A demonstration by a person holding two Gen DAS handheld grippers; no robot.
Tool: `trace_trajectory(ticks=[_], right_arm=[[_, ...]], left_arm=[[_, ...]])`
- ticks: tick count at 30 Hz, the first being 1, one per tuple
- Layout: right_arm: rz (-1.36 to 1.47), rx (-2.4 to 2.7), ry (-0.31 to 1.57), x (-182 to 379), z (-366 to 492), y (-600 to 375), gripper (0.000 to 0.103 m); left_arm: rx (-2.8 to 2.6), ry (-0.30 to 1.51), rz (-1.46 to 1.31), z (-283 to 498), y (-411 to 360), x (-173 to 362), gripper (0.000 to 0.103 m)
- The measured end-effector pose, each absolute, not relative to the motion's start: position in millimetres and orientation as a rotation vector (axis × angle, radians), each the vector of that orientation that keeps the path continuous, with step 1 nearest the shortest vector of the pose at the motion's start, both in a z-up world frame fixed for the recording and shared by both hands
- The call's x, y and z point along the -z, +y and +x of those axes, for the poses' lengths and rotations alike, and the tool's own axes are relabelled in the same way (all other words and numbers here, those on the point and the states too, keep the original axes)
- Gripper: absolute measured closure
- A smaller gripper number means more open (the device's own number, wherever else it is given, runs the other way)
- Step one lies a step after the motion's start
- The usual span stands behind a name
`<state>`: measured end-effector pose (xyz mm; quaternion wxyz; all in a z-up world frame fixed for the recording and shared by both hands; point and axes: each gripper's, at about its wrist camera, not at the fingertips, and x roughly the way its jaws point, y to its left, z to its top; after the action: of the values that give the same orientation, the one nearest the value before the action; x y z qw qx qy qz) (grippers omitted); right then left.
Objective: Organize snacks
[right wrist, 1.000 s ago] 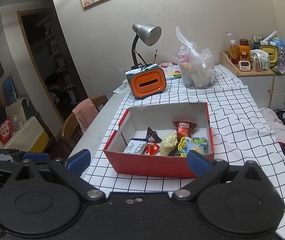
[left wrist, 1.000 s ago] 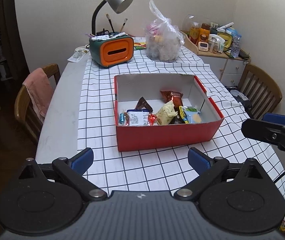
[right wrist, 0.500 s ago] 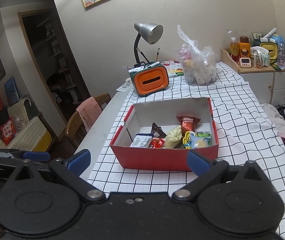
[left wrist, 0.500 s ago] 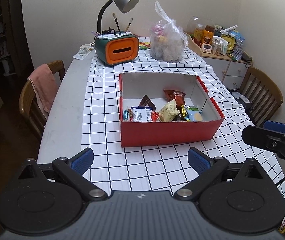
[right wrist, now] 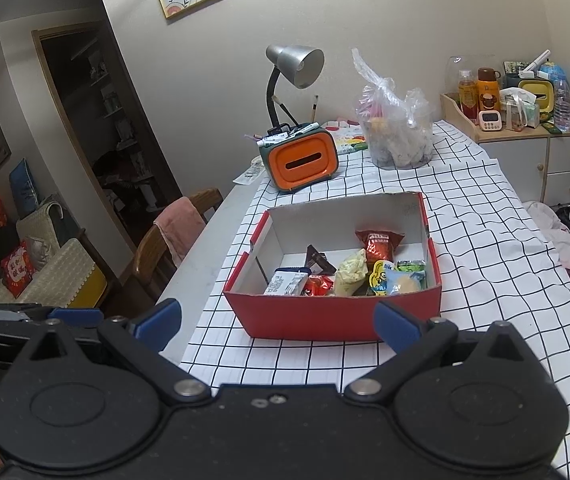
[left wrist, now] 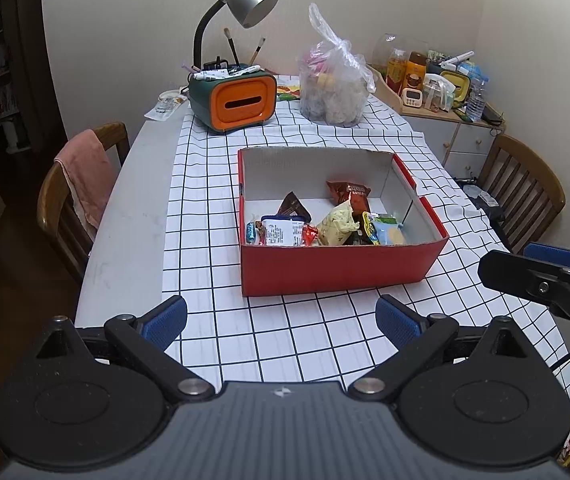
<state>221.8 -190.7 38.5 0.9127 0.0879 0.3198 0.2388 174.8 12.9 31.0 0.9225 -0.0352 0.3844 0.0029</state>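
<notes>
The left gripper (left wrist: 281,318) hangs above the near edge of the surface (left wrist: 133,200), its blue-padded fingers (left wrist: 163,318) spread wide with nothing between them. The right gripper (right wrist: 277,320) is just to its right, likewise spread and empty. Under both lies a white checked cloth (left wrist: 285,332). Straight ahead of both grippers, a little beyond the fingertips, sits a red box (left wrist: 341,266) with white inner walls. The snacks (left wrist: 325,226) lie piled against its near wall: a white packet, red wrappers, a pale yellow bag, a dark triangle pack, a yellow-and-blue pack. Farther ahead, left of the left gripper's line, stands an orange-fronted holder (left wrist: 241,100) with a grey lamp (left wrist: 249,0). A tied plastic bag (left wrist: 335,84) stands beside it.
</notes>
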Motion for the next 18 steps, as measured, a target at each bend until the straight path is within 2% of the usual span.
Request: trace_trajectory(ticks=[18], right_arm=[[0.184, -0.486, 0.645, -44.4, 223.4, -189.7, 0.000]], left_arm=[[0.004, 0.768, -0.071, 177.3, 11.1, -41.2, 0.002]])
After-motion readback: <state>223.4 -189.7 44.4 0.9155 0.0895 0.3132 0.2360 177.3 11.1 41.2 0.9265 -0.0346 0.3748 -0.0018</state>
